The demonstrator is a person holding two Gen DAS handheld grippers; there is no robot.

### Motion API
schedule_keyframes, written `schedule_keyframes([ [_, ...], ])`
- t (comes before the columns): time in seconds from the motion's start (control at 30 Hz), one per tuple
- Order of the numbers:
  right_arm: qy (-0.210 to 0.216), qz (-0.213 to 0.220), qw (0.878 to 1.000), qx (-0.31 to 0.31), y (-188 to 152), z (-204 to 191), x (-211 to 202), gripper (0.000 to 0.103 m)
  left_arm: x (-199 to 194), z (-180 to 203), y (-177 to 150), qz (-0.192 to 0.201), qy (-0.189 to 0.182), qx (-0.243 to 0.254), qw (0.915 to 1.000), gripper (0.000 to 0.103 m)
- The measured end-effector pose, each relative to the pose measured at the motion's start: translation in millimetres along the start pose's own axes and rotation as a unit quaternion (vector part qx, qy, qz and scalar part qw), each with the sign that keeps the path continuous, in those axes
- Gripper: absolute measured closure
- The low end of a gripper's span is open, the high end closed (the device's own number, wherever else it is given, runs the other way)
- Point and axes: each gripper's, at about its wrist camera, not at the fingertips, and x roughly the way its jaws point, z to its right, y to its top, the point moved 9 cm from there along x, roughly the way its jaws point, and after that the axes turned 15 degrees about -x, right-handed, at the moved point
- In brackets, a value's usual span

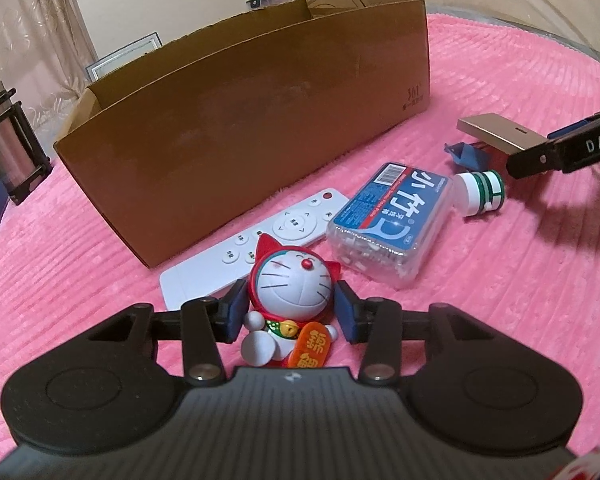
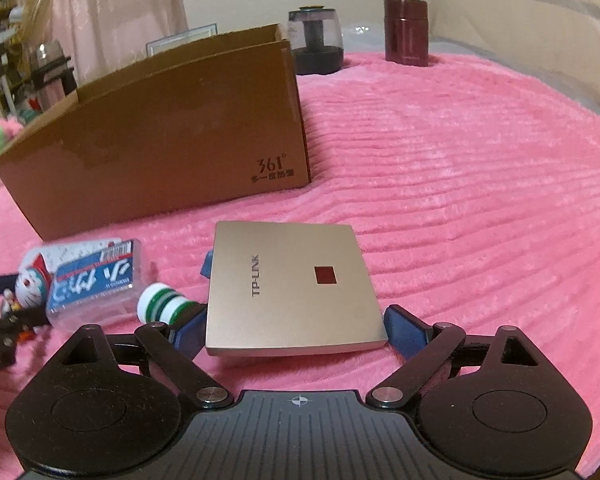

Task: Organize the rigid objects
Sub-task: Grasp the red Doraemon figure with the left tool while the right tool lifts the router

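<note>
A: Looking along the left tongs (image 1: 288,308) first: why are they set so low around the cat figurine (image 1: 290,280)?

B: Both blue pads sit against the sides of its round head, so I judge they are shut on it. The head is the widest, firmest part, a sensible place to squeeze. The figurine rests on the pink blanket (image 1: 500,300), leaning on the white remote (image 1: 256,240).

A: And the cardboard box (image 1: 240,120)?

B: It stands open-topped just behind the remote, likely the place everything goes. The clear case with the blue label (image 1: 388,224) and the small green-and-white bottle (image 1: 482,194) lie to the right, near each other

A: Now the right view

B: The right tongs (image 2: 296,330) stand wide, one pad on each side of the flat gold router (image 2: 292,284). The left pad is at or behind its near corner; the right pad stands clear with a gap, so nothing is held. Wide jaws suit such a broad slab. It lies on the blanket, in front of the box's right end
</note>
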Motion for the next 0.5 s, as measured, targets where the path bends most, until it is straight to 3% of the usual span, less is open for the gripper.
schedule_keyframes([
  [0.5,0.030,0.002,1.000,0.006,14,7,10,0.014,-14,-6,6,0.009,-0.026,-0.066,0.9974,0.063],
])
